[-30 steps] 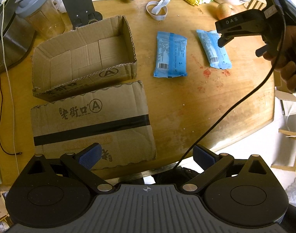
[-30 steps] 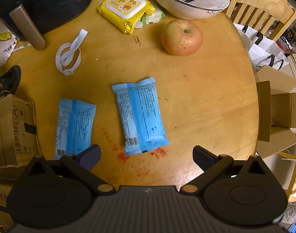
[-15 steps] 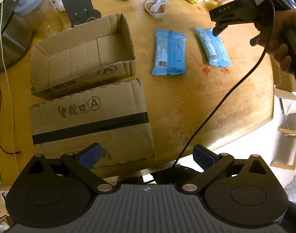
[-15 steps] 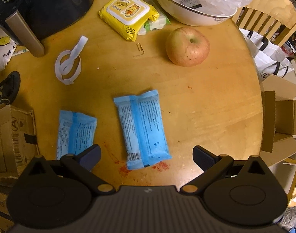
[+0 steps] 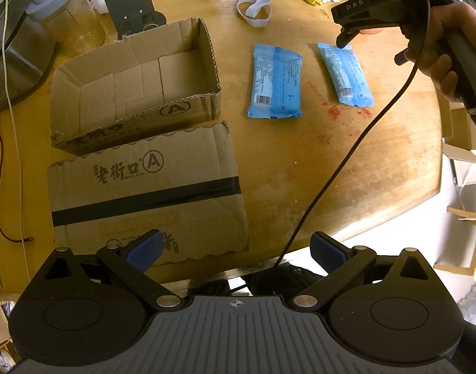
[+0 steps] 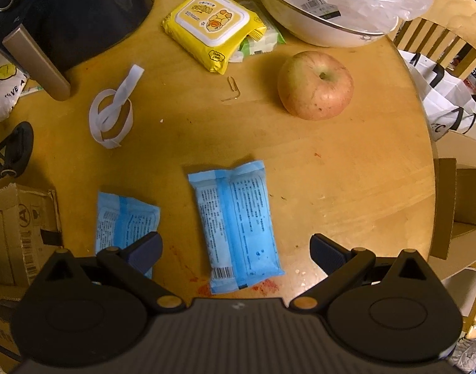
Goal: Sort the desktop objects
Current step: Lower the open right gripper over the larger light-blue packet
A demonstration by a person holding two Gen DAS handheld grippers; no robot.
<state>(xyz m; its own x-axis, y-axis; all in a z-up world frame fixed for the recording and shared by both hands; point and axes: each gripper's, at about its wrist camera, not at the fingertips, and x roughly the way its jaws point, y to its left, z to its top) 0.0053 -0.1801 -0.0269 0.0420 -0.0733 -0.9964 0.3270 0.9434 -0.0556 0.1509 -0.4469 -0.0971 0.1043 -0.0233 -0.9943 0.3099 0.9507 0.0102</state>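
Two blue snack packets lie flat on the round wooden table: one [image 5: 276, 84] right of the open cardboard box [image 5: 135, 84], the other [image 5: 345, 73] further right. In the right wrist view the right packet [image 6: 238, 221] lies between my fingers and the left packet [image 6: 124, 227] is partly behind my left finger. My right gripper [image 6: 236, 251] is open and empty, above the right packet; it also shows in the left wrist view [image 5: 347, 35]. My left gripper [image 5: 235, 251] is open and empty over the table's near edge, above a flattened cardboard sheet [image 5: 144, 193].
An apple [image 6: 315, 85], a yellow wipes pack [image 6: 213, 28], a white ribbon loop [image 6: 113, 112], a white bowl with a plastic bag [image 6: 328, 15] and a black appliance [image 6: 72, 9] sit at the back. A lidded jar [image 5: 66, 15] stands back left. A black cable [image 5: 347, 155] crosses the table.
My right gripper has moved forward over the table toward the apple and wipes, so both packets slid down in its view. The left gripper has barely moved.
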